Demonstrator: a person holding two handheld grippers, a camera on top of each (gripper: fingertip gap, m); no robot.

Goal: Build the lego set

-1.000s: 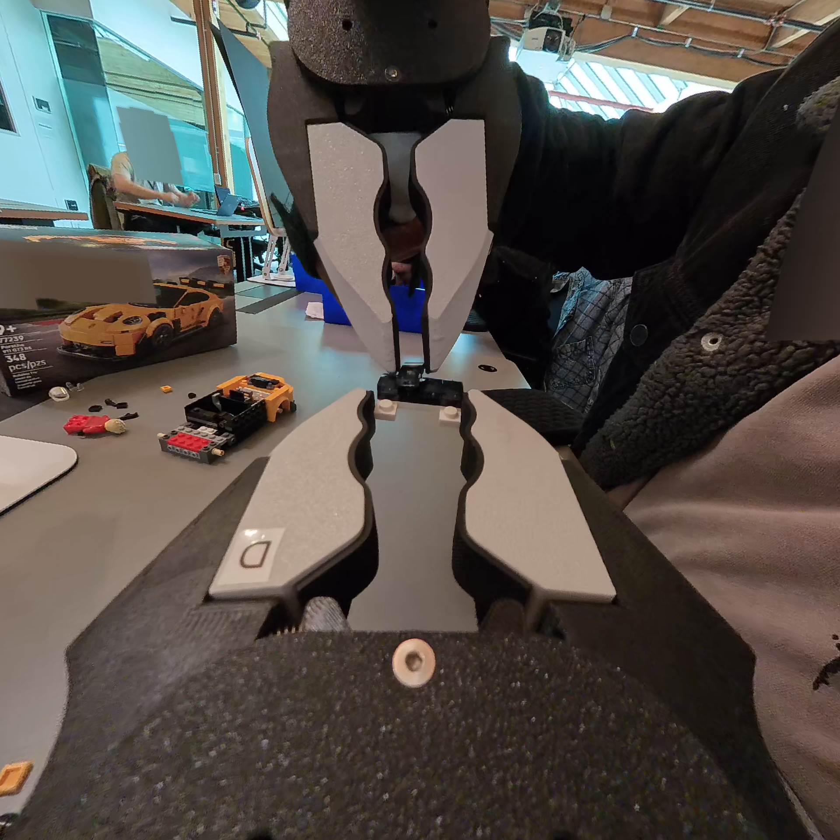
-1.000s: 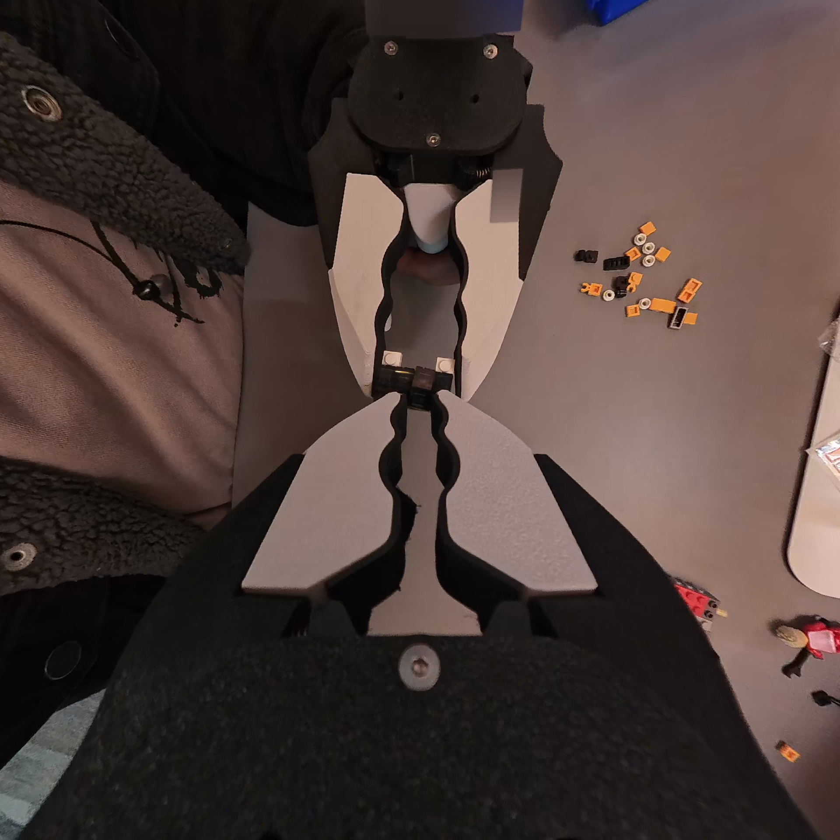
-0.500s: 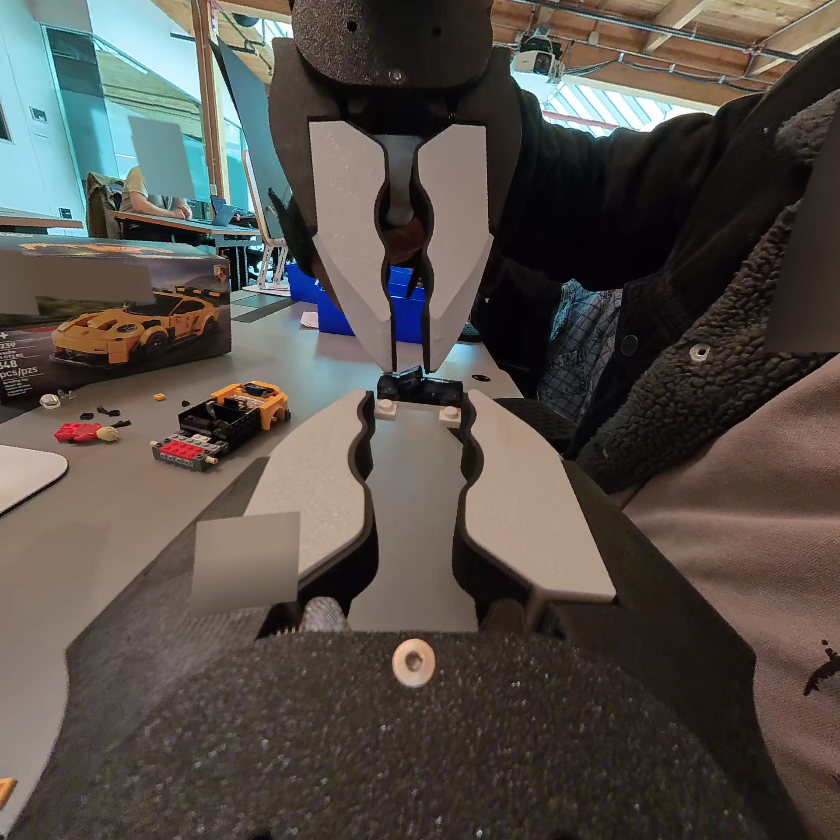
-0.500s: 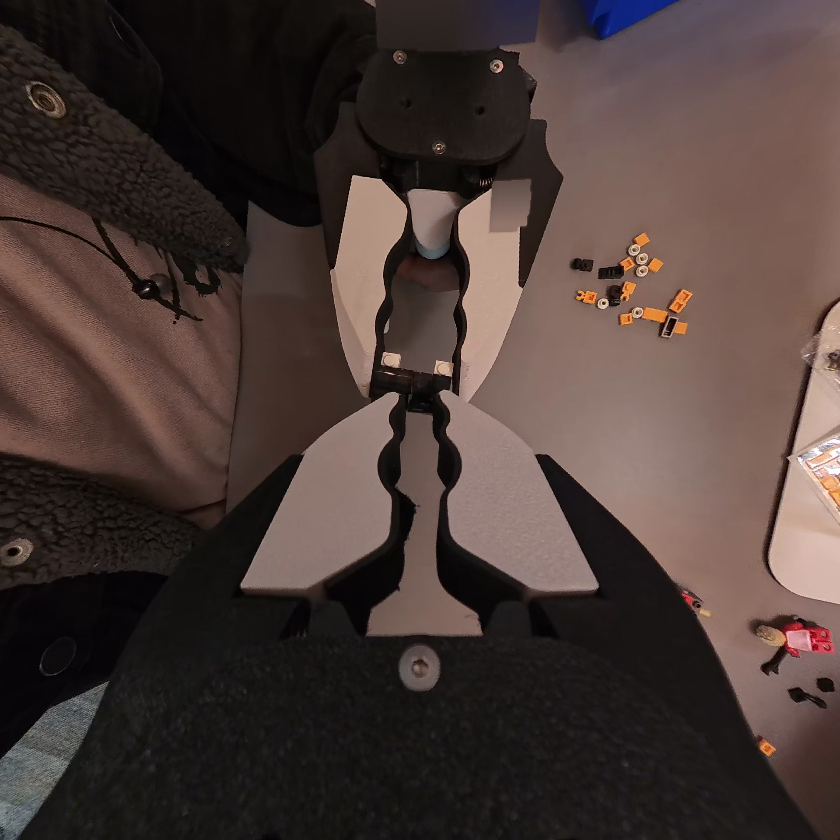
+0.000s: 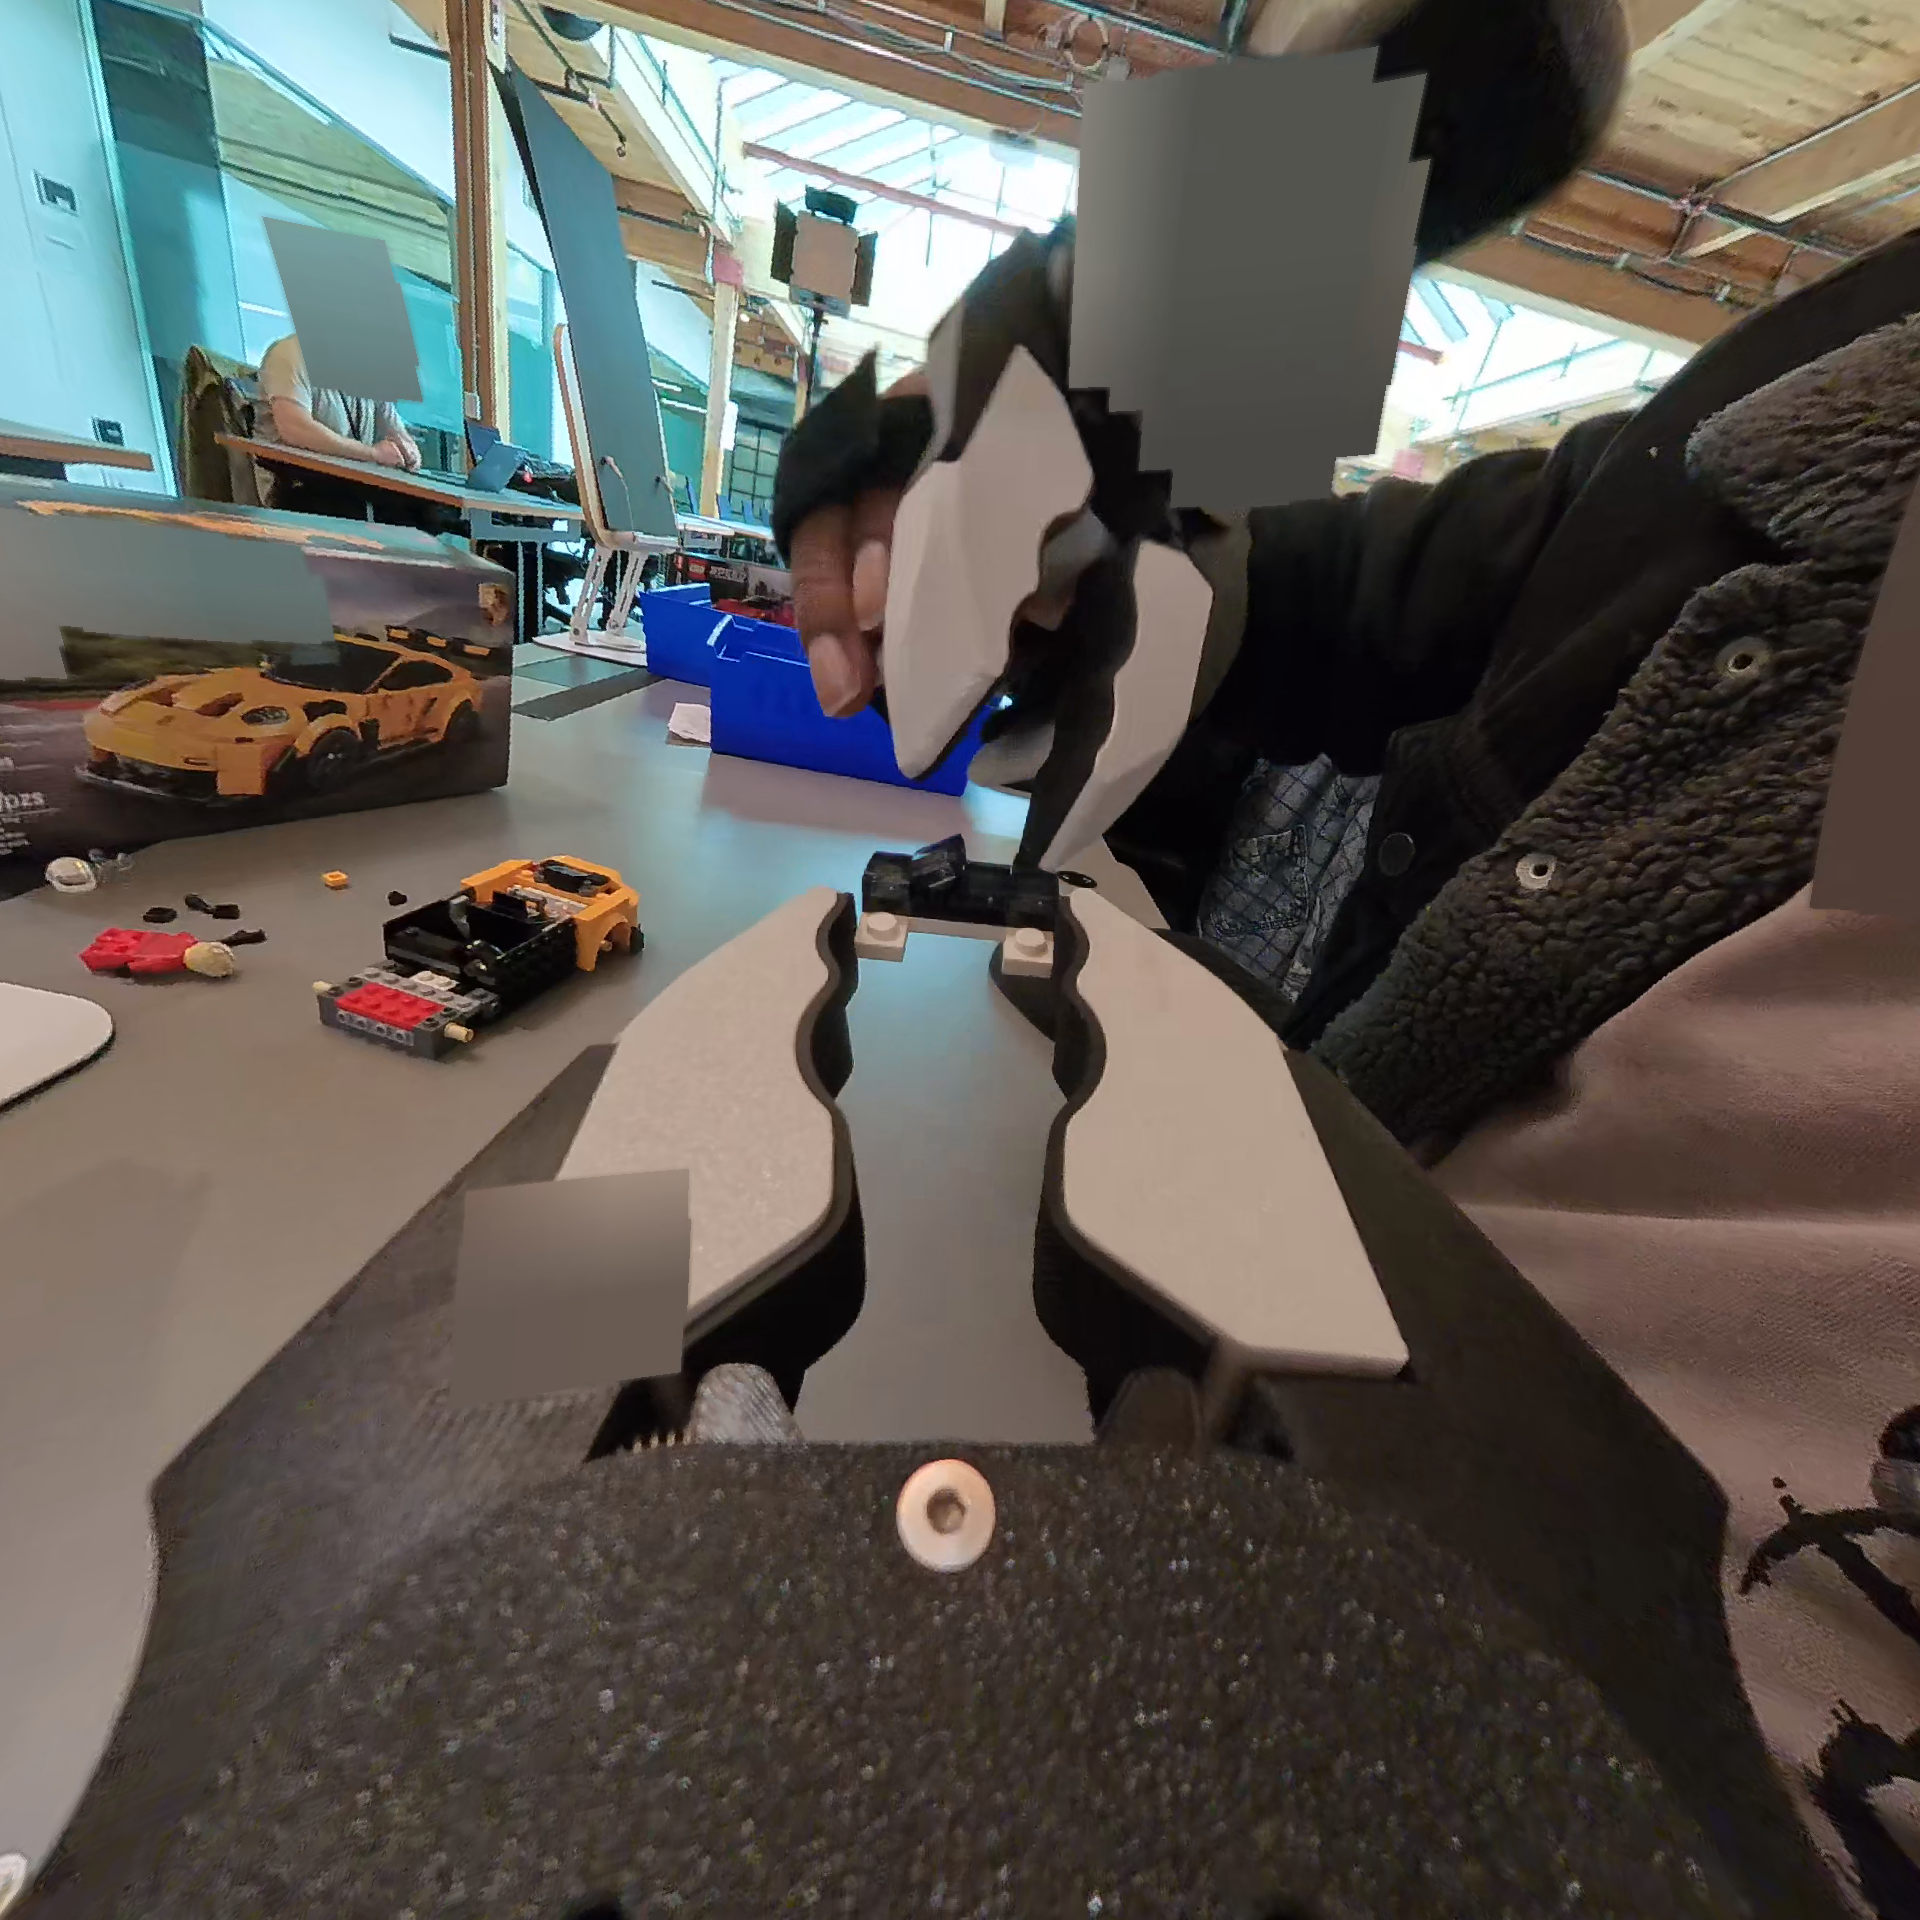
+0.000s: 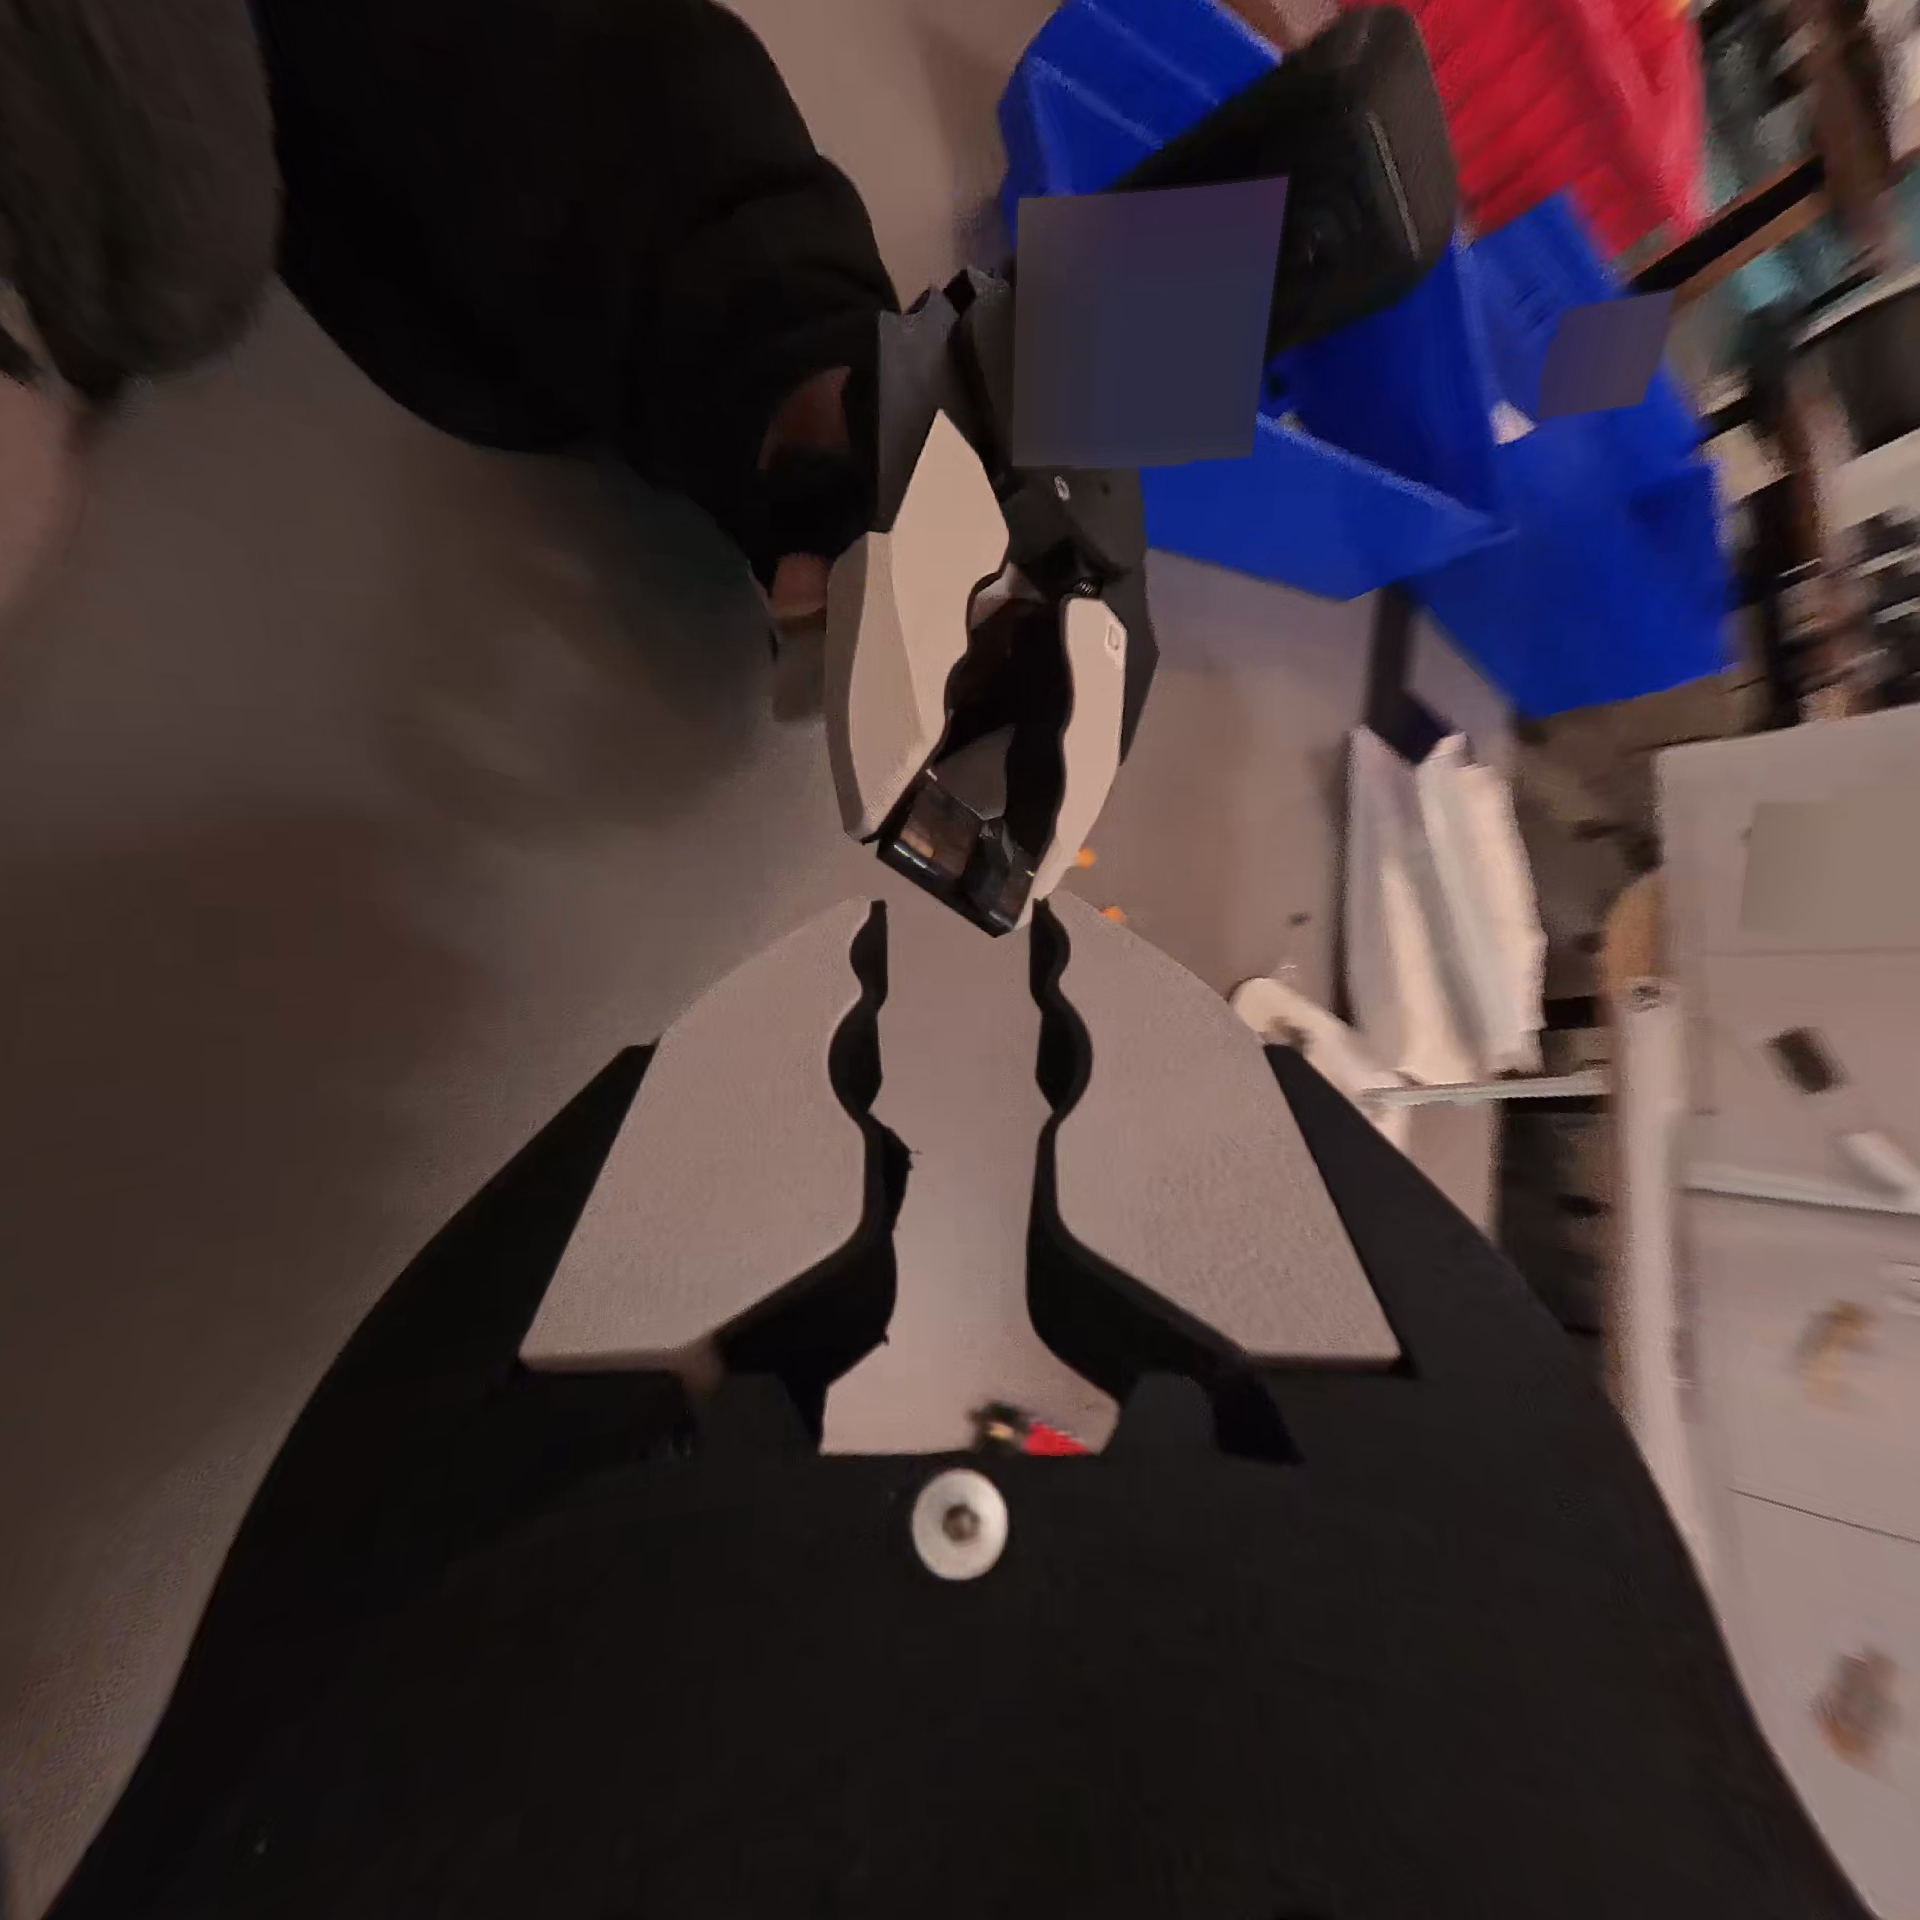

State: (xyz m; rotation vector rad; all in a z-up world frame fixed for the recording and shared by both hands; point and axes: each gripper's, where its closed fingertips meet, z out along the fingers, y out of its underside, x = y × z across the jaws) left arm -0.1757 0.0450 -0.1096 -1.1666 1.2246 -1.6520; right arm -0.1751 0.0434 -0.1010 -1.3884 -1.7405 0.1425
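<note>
- The left claw (image 5: 961,930) grips a small black brick piece (image 5: 961,891) with two grey studs, held above the grey bench (image 5: 644,831).
- The right claw (image 6: 954,914) stands open and empty, just beside that piece.
- A half-built orange and black car (image 5: 488,951) sits on the bench.
- Blue bins (image 5: 821,717) stand behind; I cannot tell what they contain.

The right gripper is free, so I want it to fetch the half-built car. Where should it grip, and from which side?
From above, probably, closing across the black middle of the half-built car, a finger on each long side: it lies flat on the table, its sides look straight, the grey end has pins sticking out, the orange end is arched. The left gripper holds the black piece.
</note>
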